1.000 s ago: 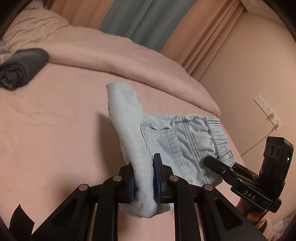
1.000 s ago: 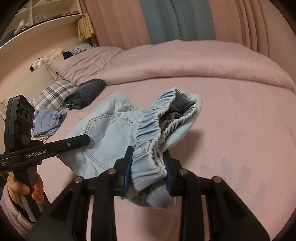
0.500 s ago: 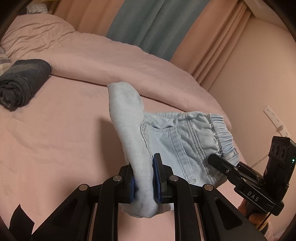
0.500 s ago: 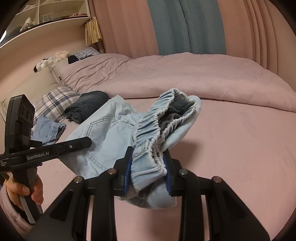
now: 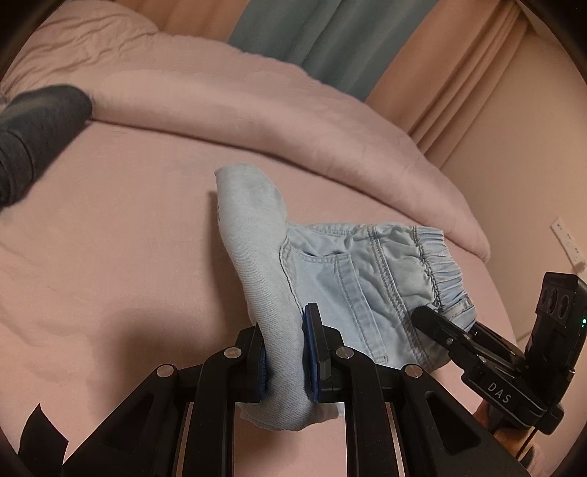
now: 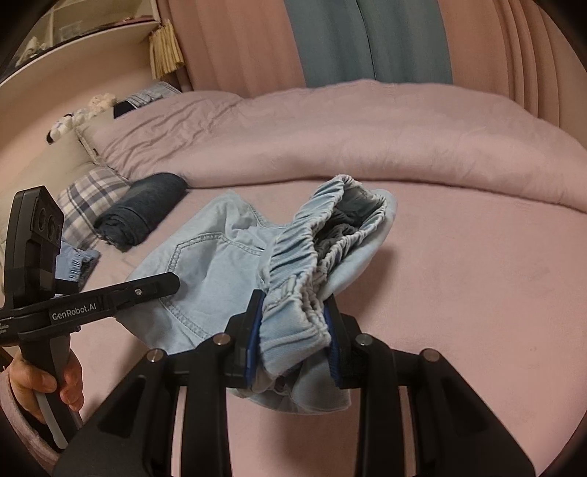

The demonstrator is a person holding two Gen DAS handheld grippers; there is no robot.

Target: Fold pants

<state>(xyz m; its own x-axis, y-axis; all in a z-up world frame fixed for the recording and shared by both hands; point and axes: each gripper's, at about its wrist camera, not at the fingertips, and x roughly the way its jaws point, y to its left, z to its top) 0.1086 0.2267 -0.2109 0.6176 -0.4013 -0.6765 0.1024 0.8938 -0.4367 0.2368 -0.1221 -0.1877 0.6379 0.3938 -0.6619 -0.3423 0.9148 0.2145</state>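
Note:
Light blue denim pants (image 5: 367, 271) hang folded between both grippers above a pink bed. My left gripper (image 5: 286, 356) is shut on a folded fabric edge that stands up past the blue pads. The right gripper (image 6: 293, 330) is shut on the bunched elastic waistband (image 6: 312, 257). In the right wrist view the rest of the pants (image 6: 205, 271) spreads to the left, behind the left gripper's finger (image 6: 121, 293). In the left wrist view the right gripper's black body (image 5: 513, 370) shows at the right edge, by the waistband.
The pink sheet (image 6: 477, 293) lies flat below, with a heaped pink duvet (image 6: 330, 135) at the far side. A rolled dark garment (image 6: 143, 209) and a plaid pillow (image 6: 88, 198) lie at the left, with another light blue garment (image 6: 73, 260). Curtains (image 5: 330, 33) hang behind.
Both grippers have carried the pants forward over the bed and a little down. The duvet and rolled dark garment look nearer. Both grips are unchanged.

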